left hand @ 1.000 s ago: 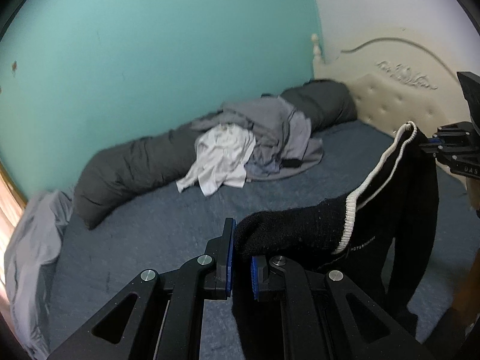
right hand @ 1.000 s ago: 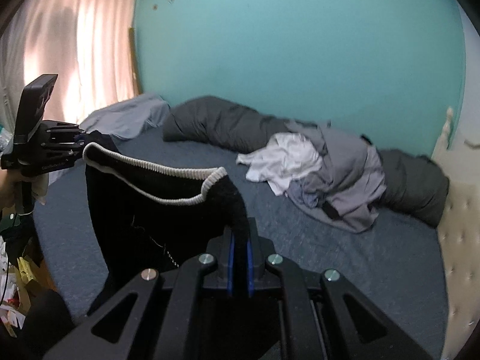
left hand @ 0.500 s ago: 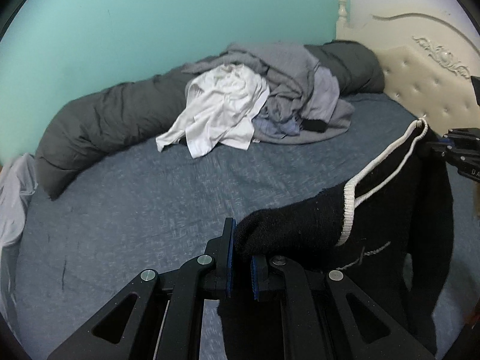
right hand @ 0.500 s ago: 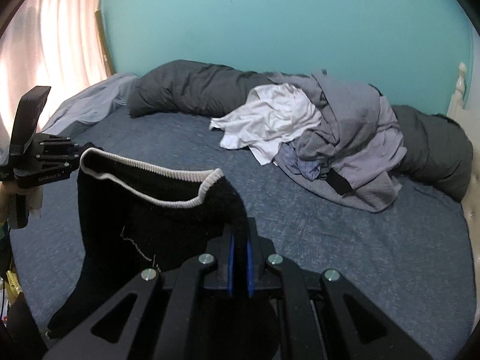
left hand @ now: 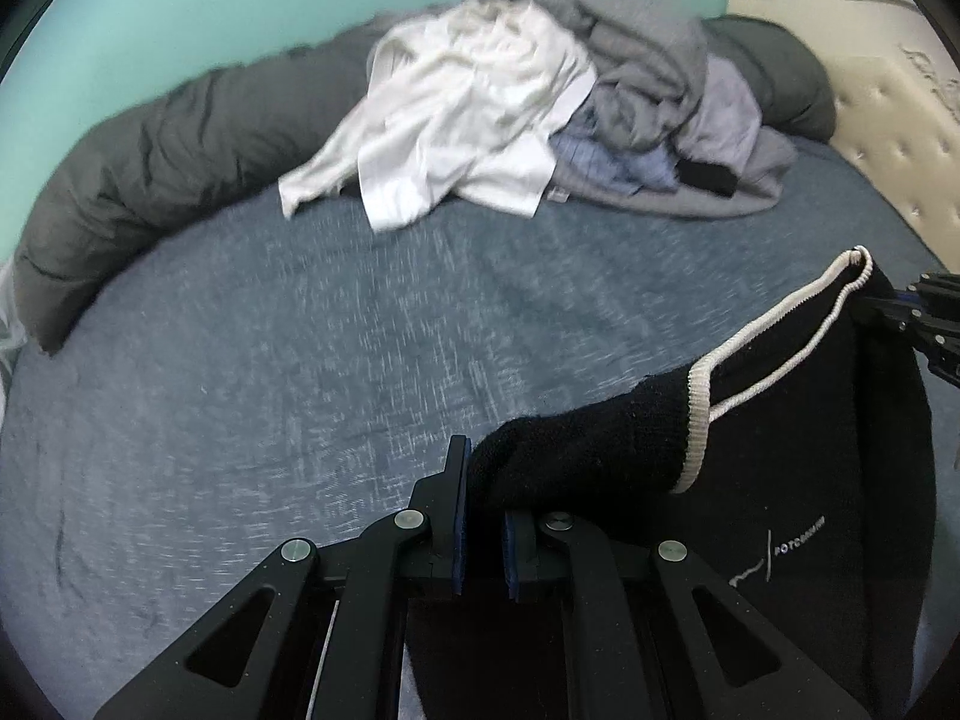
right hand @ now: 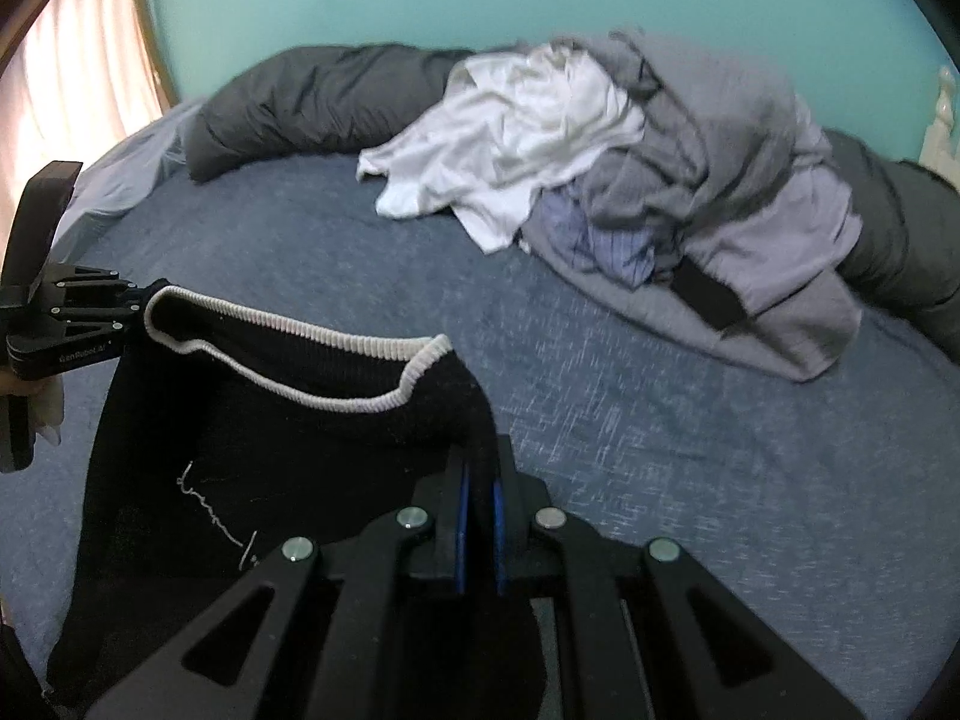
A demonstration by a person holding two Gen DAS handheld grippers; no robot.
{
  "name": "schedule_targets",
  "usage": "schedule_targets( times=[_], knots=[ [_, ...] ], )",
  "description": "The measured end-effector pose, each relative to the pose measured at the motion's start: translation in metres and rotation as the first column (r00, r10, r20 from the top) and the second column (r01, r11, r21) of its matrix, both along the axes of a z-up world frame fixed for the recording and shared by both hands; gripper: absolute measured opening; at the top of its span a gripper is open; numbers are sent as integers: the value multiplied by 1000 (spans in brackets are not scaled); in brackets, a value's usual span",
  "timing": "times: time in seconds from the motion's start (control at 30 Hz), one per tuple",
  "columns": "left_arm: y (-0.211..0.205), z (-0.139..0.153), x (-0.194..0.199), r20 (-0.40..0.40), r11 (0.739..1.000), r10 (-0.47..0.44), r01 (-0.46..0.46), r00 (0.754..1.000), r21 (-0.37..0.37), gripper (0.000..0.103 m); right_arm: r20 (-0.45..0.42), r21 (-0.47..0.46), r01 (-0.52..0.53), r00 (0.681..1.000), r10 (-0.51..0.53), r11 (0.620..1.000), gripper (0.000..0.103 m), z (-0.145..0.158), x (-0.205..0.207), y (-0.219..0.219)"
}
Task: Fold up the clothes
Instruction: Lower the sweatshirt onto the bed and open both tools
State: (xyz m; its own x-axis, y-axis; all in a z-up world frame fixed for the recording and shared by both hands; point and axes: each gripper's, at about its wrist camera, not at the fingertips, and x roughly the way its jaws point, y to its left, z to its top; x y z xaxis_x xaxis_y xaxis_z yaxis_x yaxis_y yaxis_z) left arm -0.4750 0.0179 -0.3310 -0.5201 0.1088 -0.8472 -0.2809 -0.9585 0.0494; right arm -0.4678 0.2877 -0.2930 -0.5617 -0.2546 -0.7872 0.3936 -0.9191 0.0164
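change: both views now tilt lower than a second ago; wall mostly gone, blue bed sheet (left hand: 336,360) fills frame
left gripper (left hand: 483,525): clamped on one shoulder of black sweater (left hand: 798,480)
right gripper (right hand: 477,531): clamped on the other shoulder
sweater: strung between grippers, lower centre, body hanging
clothes pile (right hand: 630,168): upper centre, untouched
meaning: likely lowering sweater to lay flat for folding

Clothes pile (left hand: 540,102) on bed (left hand: 300,360), seemingly against rolled duvet (left hand: 168,144).

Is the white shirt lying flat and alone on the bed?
No, the white shirt lies crumpled on a pile of grey clothes beside the dark duvet.
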Motion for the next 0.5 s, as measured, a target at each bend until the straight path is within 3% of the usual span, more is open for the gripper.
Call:
schedule_targets(
  times=[0.33,0.5],
  knots=[
    [5,-79,-30,108,1000,8,-9,994,8,14,88,40,26,996,-30,999,6,-73,-27,-1],
    [4,-87,-33,119,1000,10,-12,993,18,21,132,21,79,988,-81,997,9,-91,-35,3]
  ],
)
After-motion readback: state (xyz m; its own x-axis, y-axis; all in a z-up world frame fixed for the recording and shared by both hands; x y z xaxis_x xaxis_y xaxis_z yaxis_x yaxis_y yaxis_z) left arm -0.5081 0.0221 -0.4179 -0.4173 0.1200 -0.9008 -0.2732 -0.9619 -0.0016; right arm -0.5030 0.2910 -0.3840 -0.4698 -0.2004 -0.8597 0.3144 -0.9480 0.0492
